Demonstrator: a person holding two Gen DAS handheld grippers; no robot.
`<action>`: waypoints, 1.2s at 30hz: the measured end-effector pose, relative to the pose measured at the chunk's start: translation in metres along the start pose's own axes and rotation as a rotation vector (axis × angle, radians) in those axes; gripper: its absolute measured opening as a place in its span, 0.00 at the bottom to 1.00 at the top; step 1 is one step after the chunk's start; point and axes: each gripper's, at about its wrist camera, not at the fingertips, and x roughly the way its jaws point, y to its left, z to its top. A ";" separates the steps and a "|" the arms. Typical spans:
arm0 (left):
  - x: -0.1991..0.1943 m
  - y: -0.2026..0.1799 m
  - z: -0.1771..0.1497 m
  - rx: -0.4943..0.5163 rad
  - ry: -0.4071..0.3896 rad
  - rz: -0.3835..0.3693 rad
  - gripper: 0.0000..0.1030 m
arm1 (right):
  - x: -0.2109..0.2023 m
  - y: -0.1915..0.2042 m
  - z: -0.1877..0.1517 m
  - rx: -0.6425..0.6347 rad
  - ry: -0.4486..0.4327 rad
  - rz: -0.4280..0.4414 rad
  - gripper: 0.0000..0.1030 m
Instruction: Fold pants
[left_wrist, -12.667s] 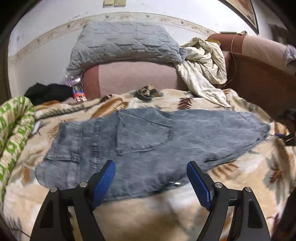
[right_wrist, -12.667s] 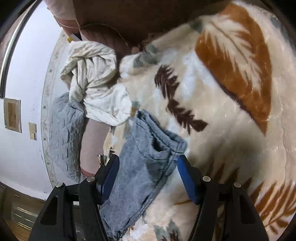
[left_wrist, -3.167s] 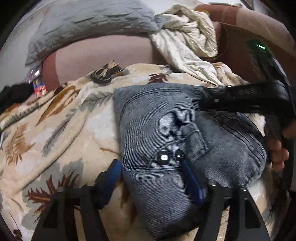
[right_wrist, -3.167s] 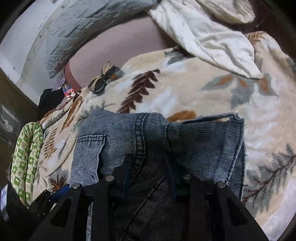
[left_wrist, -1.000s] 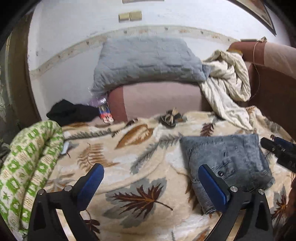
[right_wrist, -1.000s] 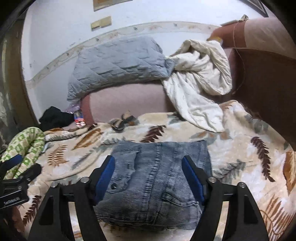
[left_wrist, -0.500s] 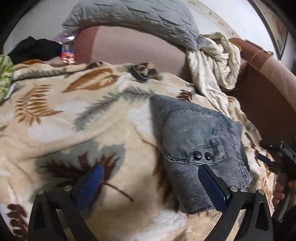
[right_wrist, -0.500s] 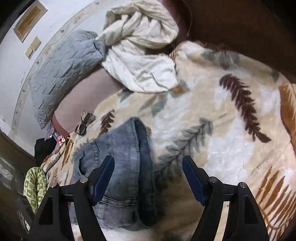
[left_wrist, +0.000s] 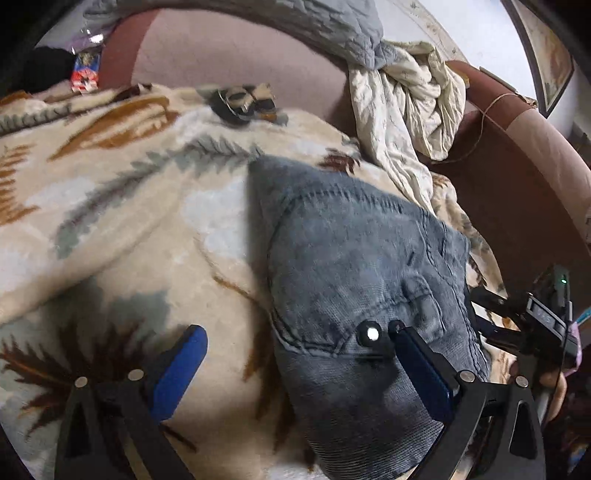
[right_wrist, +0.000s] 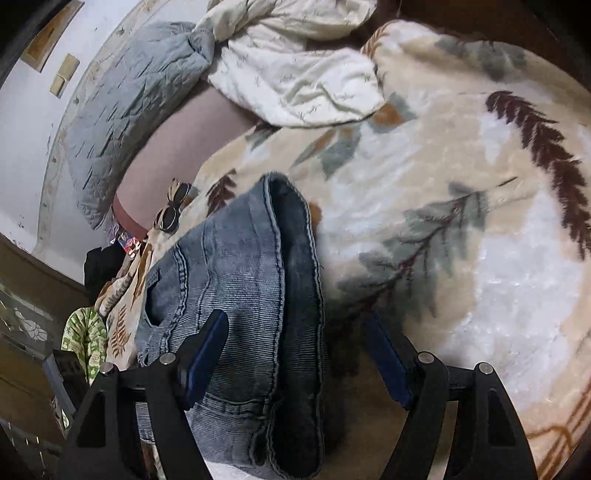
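I can read no word, brand or number anywhere in my two views. The small red and blue packet (left_wrist: 85, 70) at about ten o'clock from my left wrist has print on it, but it is too blurred to make out. The black device (left_wrist: 546, 314) at three o'clock shows pale marks on its side, also illegible to me.

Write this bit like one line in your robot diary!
stage: fold done | folded jeans on leaf-print blanket | left hand-held gripper open, straddling near-left corner | right hand-held gripper open, straddling right edge
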 end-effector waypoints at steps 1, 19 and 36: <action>0.000 -0.002 -0.002 0.005 0.001 -0.006 1.00 | 0.002 -0.001 0.000 0.005 0.005 0.001 0.74; 0.004 -0.011 -0.013 -0.034 0.014 -0.150 0.81 | 0.027 0.007 -0.002 -0.013 0.029 0.100 0.77; -0.010 -0.024 -0.012 0.015 -0.038 -0.101 0.45 | 0.031 0.047 -0.017 -0.207 0.007 0.038 0.47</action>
